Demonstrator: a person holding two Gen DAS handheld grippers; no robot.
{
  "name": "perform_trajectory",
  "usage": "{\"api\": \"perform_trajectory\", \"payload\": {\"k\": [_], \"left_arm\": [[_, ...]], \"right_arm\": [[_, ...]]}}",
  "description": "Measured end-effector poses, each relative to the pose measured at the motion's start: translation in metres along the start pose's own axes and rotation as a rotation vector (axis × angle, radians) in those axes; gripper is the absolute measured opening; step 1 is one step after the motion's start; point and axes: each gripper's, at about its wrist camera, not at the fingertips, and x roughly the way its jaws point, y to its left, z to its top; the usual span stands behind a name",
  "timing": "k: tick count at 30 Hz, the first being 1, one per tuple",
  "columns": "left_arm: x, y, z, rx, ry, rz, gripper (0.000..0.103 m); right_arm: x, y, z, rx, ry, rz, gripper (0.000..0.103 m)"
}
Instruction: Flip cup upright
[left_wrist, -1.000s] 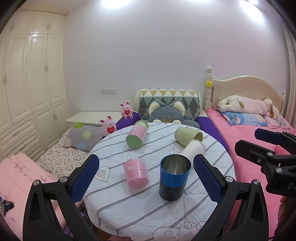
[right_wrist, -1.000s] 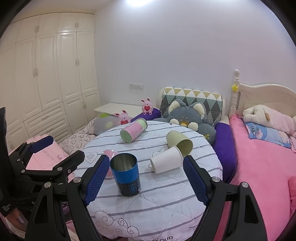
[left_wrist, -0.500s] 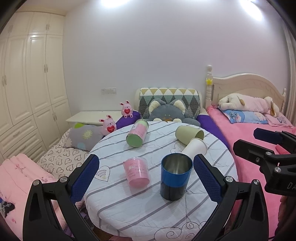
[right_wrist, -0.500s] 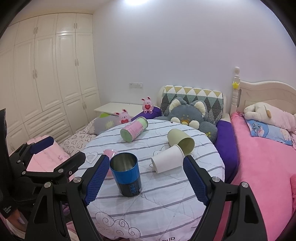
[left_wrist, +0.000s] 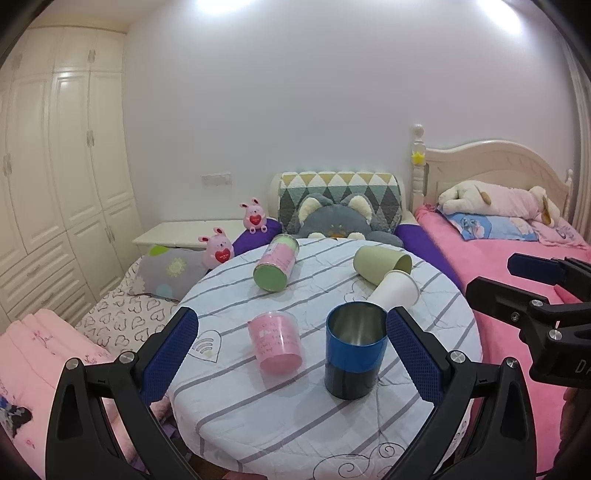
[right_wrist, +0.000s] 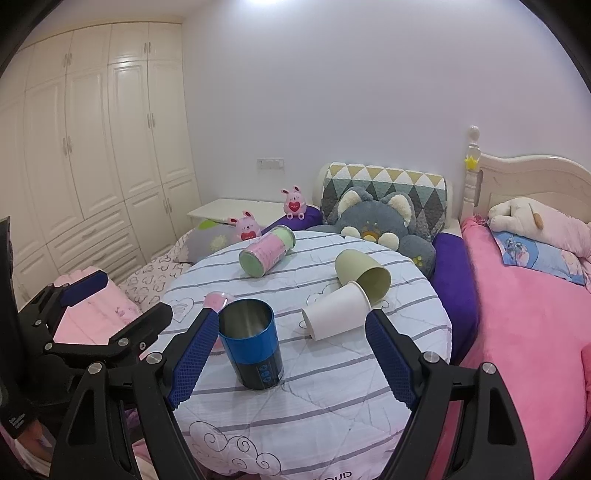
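A round table (left_wrist: 280, 417) with a striped cloth holds several cups. A blue metal cup (left_wrist: 353, 354) (right_wrist: 251, 343) stands upright near the front. A pink cup (left_wrist: 277, 341) (right_wrist: 218, 300) stands mouth down beside it. A white paper cup (left_wrist: 397, 290) (right_wrist: 334, 312), a green cup (left_wrist: 380, 263) (right_wrist: 364, 271) and a pink-and-green can (left_wrist: 277, 267) (right_wrist: 266, 251) lie on their sides farther back. My left gripper (left_wrist: 291, 352) is open and empty in front of the table. My right gripper (right_wrist: 291, 358) is open and empty, also short of the cups.
A pink bed (right_wrist: 524, 314) lies to the right of the table. A grey cat cushion (right_wrist: 376, 221) and purple cushions sit behind it. Pink bunny toys (left_wrist: 255, 218) and a low white table (left_wrist: 184, 232) stand at the back left. White wardrobes (right_wrist: 92, 147) line the left wall.
Both views have shifted slightly; the cups sit a little closer and higher in frame. No cup has moved on the table. Both grippers stay open.
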Motion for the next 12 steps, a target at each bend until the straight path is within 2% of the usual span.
{"api": "perform_trajectory", "payload": {"k": [8,12], "left_arm": [[0.01,0.007,-0.001,-0.028,0.02,-0.031,0.103],[0.015,0.011,-0.001,-0.029,0.031,-0.04,0.103]], "right_arm": [[0.007,-0.002,0.001,0.009,0.023,-0.009,0.083],[0.016,-0.004,-0.002,0.018,0.064,-0.022,0.083]]}}
